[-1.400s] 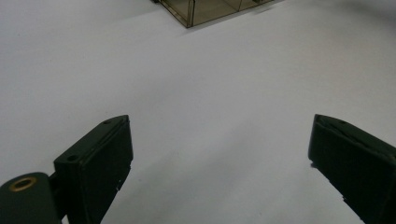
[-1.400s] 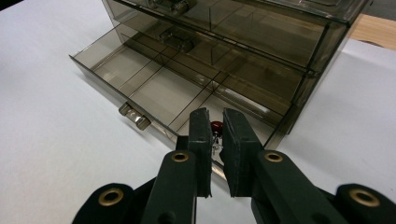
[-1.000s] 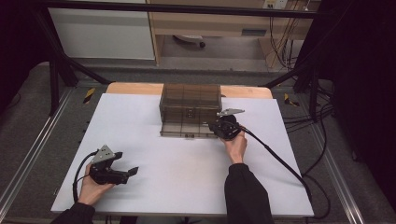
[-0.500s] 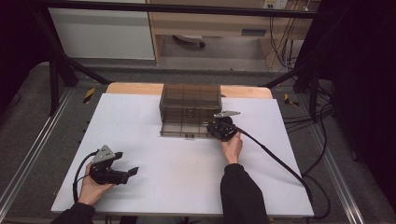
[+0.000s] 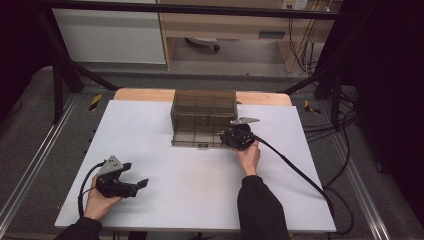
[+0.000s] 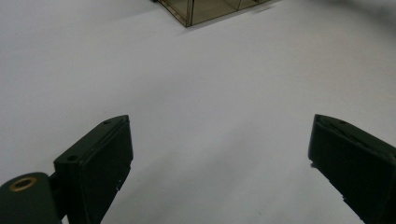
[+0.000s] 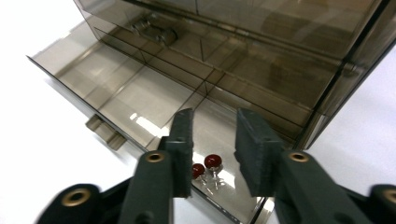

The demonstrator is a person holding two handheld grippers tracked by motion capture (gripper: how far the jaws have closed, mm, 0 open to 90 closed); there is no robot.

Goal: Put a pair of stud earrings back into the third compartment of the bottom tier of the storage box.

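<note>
A smoky clear drawer cabinet (image 5: 204,110) stands at the back middle of the white table, its bottom drawer (image 5: 195,137) pulled out. My right gripper (image 5: 226,137) hangs over the drawer's right end. In the right gripper view, my right gripper (image 7: 214,116) has just been opening its jaws, and a narrow gap with nothing pressed in it stands between them. Two red-headed studs (image 7: 208,165) lie on the drawer floor (image 7: 116,98) below the jaws. My left gripper (image 5: 142,184) rests at the front left, and the left gripper view shows the left gripper (image 6: 219,121) wide open over bare table.
The drawer has dividers and a small front handle (image 7: 105,130). A closed upper drawer with its own handle (image 7: 154,30) sits above it. The cabinet's corner (image 6: 205,9) appears far off in the left gripper view. A cable (image 5: 295,167) trails from the right gripper across the table.
</note>
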